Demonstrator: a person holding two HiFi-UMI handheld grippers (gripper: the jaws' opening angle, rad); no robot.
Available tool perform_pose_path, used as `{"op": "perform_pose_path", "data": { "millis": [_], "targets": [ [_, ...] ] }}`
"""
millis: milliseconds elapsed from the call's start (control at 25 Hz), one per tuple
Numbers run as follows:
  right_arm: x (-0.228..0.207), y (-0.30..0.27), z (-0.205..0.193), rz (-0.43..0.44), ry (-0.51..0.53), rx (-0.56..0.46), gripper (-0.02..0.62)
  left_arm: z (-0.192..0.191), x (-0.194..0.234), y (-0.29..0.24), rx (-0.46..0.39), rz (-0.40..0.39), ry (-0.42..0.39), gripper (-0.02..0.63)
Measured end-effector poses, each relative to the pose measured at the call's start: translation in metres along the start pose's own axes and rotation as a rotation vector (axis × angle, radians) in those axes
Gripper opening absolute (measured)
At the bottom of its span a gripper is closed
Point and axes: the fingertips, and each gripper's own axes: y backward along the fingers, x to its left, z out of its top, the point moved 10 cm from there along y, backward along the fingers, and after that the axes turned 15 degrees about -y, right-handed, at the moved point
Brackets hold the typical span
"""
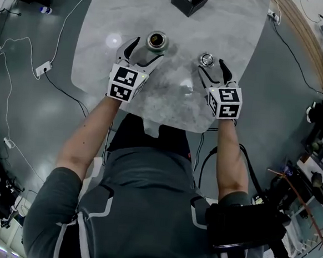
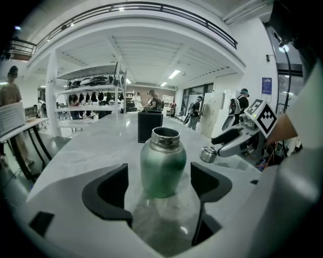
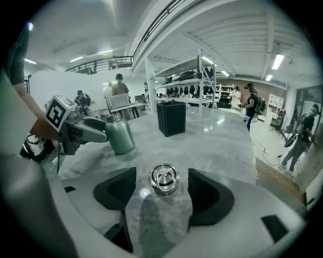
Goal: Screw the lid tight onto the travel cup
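Your grey shirt [image 1: 144, 208] fills the bottom of the head view, and from it your forearms run up to the table [image 1: 236, 26], a pale marbled slab.

You hold the left gripper [image 1: 145, 51] at the travel cup [image 1: 156, 42]. The travel cup stands upright on the table, its long axis vertical, with the open steel mouth pointing straight up and the green body below. Its lid is off. Looking down into it, you see only a dark inside, and you cannot tell whether it holds anything. In the left gripper view the travel cup [image 2: 162, 161] sits between your fingers [image 2: 108, 194]. They are spread wide, with a sliver of gap on each side of the body, and neither pad touches it.

To the right of the travel cup in the head view, apart from it, the lid [image 1: 206, 59] lies flat on the table. Its ring handle faces up, so its axis is vertical like the cup's. Your right gripper [image 1: 212, 67] is at the lid. In the right gripper view the lid [image 3: 164, 179] lies between that gripper's fingers [image 3: 212, 196], which are also spread, and it is clear of both pads.

Beyond the travel cup, farther from you and a little to its right, stands a black box [image 1: 190, 0] with an open top. Something pale and slim sticks up in it, too small to make out.
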Motion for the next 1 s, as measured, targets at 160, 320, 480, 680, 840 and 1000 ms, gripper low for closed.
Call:
{"op": "perform_pose_path", "data": {
  "millis": [160,320,480,680,840,1000],
  "targets": [
    [-0.005,-0.02,-0.006,0.0,0.015,0.017,0.322,-0.012,-0.001,-0.017,0.005,0.0,0.011,0.38],
    [-0.006,-0.03,-0.008,0.02,0.04,0.02,0.321,-0.014,-0.004,-0.029,-0.01,-0.009,-0.02,0.38],
    [-0.007,-0.038,-0.006,0.02,0.046,0.011,0.316,-0.012,-0.004,-0.037,-0.033,-0.014,-0.037,0.38],
    [-0.011,-0.037,-0.003,0.027,0.052,-0.007,0.276,-0.009,-0.007,-0.047,-0.057,-0.024,-0.046,0.38],
    [-0.007,-0.038,-0.004,0.025,0.062,-0.015,0.276,-0.011,-0.005,-0.048,-0.073,-0.027,-0.041,0.38],
    [-0.005,-0.037,-0.006,0.038,0.058,-0.014,0.275,-0.014,-0.003,-0.047,-0.076,-0.047,-0.062,0.379]
  ]
}}
